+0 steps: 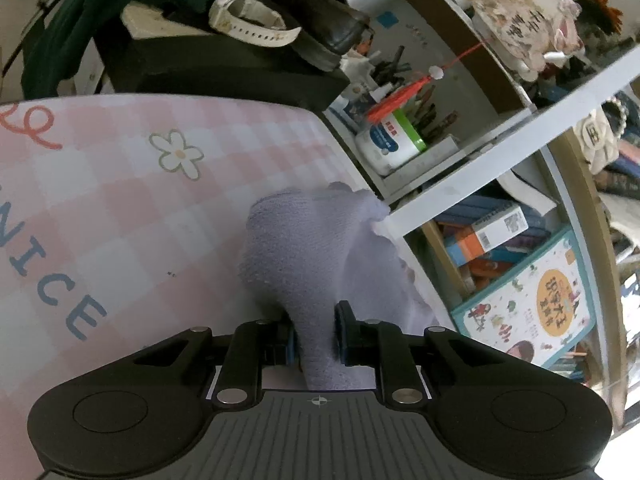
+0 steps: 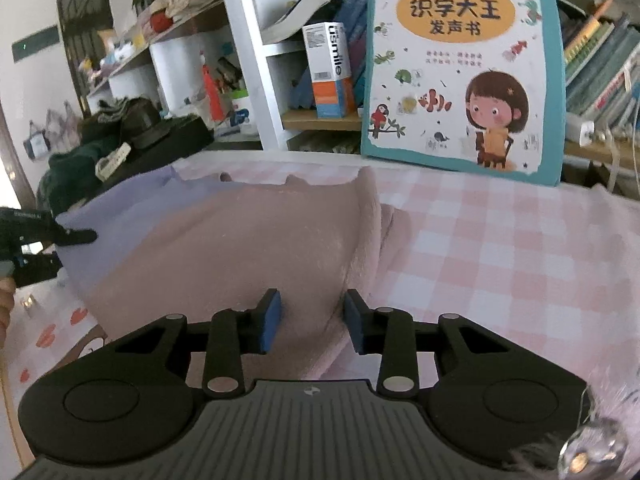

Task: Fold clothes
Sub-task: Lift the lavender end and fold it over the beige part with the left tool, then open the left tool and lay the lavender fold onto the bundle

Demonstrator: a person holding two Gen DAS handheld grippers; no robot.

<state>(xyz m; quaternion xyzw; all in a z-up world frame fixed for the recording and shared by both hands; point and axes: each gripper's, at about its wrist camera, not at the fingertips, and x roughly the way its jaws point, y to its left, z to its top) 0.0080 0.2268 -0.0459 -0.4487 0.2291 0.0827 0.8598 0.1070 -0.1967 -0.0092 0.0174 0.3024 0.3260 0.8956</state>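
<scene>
Across the lower half of both views we see the pink checked tablecloth (image 2: 500, 248), and on it, filling the middle of the right wrist picture, lies the fleecy garment (image 2: 240, 240): a pinkish panel with a lavender part toward the left of the frame. It spreads from the centre out to the left edge, so its long axis runs roughly left to right across that picture, with one raised fold line climbing from the lower centre toward the upper centre.

Behind it, in the upper right, a picture book (image 2: 464, 64) leans against the shelves.

At the far left of that same frame our left gripper (image 1: 316, 332) reaches the lavender edge. In its own view the jaws are pinched narrow on a bunched lavender corner, which rises from the bottom centre toward the middle of the picture.

Our right gripper (image 2: 312, 326) stands with its jaws wide and nothing between them, low in the frame, over the garment's near edge beside the fold line. So the right one is nearer the pink end and the left already has the lavender end; any fold, we judge, would run along that left-to-right axis.
</scene>
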